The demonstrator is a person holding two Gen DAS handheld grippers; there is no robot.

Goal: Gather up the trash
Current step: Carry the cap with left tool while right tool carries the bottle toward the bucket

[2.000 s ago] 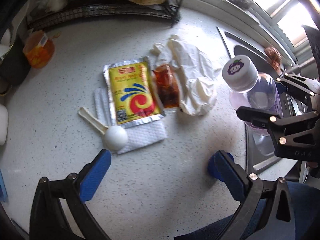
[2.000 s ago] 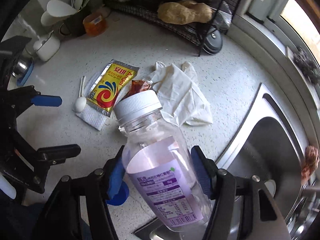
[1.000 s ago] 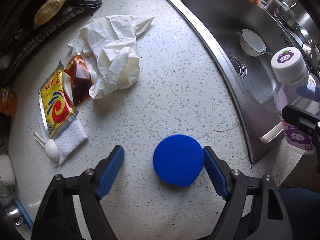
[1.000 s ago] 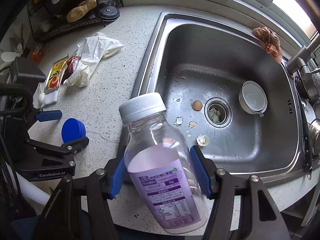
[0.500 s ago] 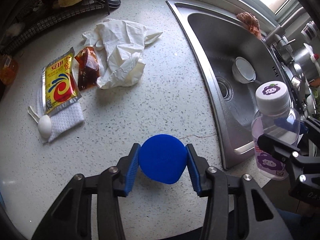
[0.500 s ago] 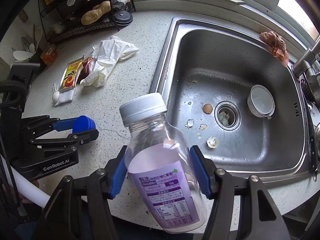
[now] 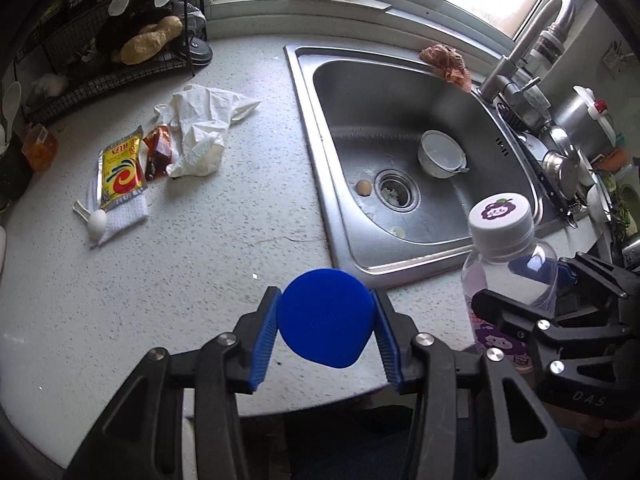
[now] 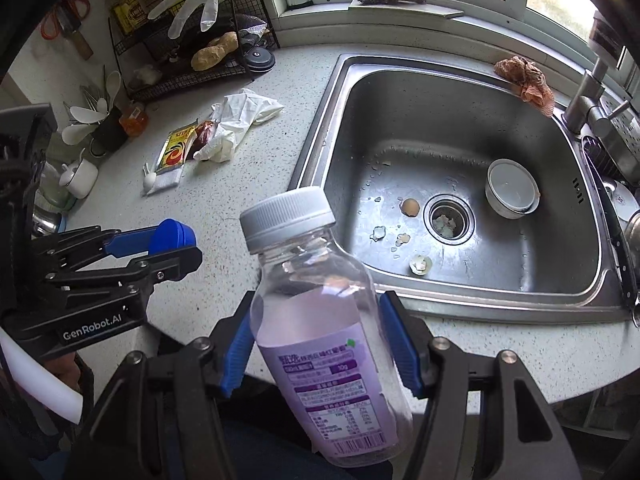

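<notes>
The left gripper is closed most of the way, its two blue pads pressed against either side of one blue cap, which it holds above the front edge of the speckled surface. The right gripper stands wider, its jaws clamped on the body of one clear plastic bottle with a white lid and a purple label, held tilted over the front edge just beside the sink.

Well back from both grippers, toward the far left part of the surface, one cluster of litter lies together: one yellow foil sachet, one dark sauce packet touching its right side, one crumpled white glove beside that, one white paper towel under the sachet, and one small white plastic spoon at the towel's near corner.

In the sink basin lie one white bowl and several eggshell fragments near the drain (at least four can be made out).
</notes>
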